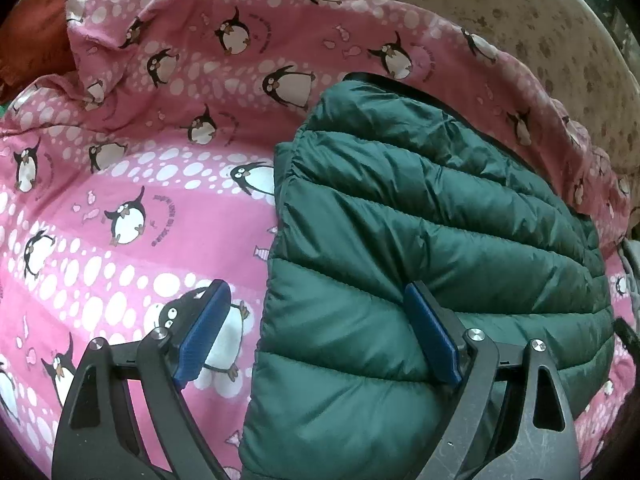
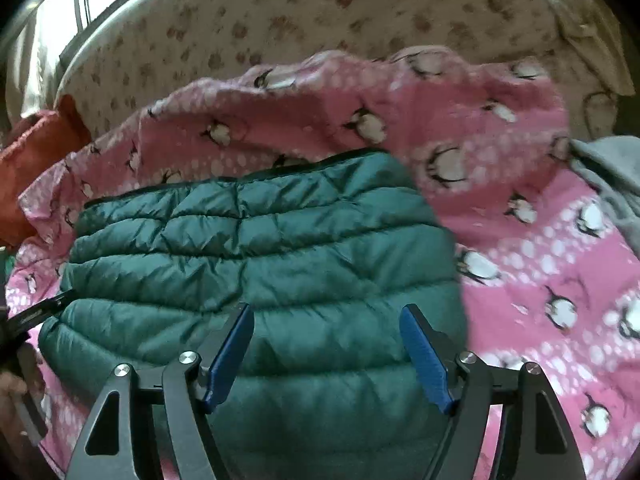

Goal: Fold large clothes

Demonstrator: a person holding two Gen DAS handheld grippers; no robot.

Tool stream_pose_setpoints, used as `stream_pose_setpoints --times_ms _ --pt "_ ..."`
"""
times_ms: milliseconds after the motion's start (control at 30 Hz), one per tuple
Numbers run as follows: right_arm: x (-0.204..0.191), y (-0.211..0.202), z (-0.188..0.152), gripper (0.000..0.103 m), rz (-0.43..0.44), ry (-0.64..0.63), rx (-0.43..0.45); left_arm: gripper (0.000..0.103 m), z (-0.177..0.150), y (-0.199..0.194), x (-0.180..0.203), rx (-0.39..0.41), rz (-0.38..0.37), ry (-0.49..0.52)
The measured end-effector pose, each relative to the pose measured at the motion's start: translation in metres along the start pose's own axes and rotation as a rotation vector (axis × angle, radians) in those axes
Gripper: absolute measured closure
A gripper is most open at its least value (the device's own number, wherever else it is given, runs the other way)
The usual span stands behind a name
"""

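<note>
A dark green quilted puffer jacket (image 1: 420,240) lies folded into a compact block on a pink penguin-print sheet (image 1: 132,184). My left gripper (image 1: 316,292) is open and straddles the jacket's left edge. Its left pad (image 1: 202,332) is over the sheet and its right pad (image 1: 430,336) is over the padding. In the right wrist view the same jacket (image 2: 256,256) fills the centre. My right gripper (image 2: 327,314) is open just above its near part, and neither blue pad presses the fabric. The jacket's sleeves and front are hidden in the fold.
A beige paw-print cover (image 2: 280,12) lies beyond the pink sheet (image 2: 520,240). An orange cloth (image 2: 36,160) sits at the far left and a grey cloth (image 2: 608,176) at the right. A hand (image 2: 10,392) shows at the left edge, by a black gripper part.
</note>
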State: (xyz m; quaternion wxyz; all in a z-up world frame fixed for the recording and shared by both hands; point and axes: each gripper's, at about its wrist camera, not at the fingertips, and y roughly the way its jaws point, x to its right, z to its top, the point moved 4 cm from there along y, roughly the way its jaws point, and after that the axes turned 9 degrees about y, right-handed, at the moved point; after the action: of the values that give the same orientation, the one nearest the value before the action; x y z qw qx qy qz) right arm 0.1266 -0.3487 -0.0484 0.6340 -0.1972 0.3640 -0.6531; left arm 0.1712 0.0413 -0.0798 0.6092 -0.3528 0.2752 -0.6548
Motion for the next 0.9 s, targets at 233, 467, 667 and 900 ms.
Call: stream_pose_setpoints --times_ms 233,467,667,900 --pt "0.037 0.024 -0.020 0.029 -0.051 0.094 -0.085 0.014 -0.003 -0.001 0.002 0.017 0.019 -0.006" --pt "0.043 0.018 -0.020 0.025 0.007 0.095 -0.076 0.014 -0.003 -0.010 0.004 -0.019 -0.020 -0.012" --pt "0.057 -0.007 -0.019 0.025 0.062 0.138 -0.046 0.014 -0.005 -0.019 0.005 -0.008 -0.074 -0.017" --pt "0.061 -0.001 -0.019 0.023 0.083 0.139 -0.073 0.014 -0.010 -0.008 -0.001 -0.047 -0.180 -0.072"
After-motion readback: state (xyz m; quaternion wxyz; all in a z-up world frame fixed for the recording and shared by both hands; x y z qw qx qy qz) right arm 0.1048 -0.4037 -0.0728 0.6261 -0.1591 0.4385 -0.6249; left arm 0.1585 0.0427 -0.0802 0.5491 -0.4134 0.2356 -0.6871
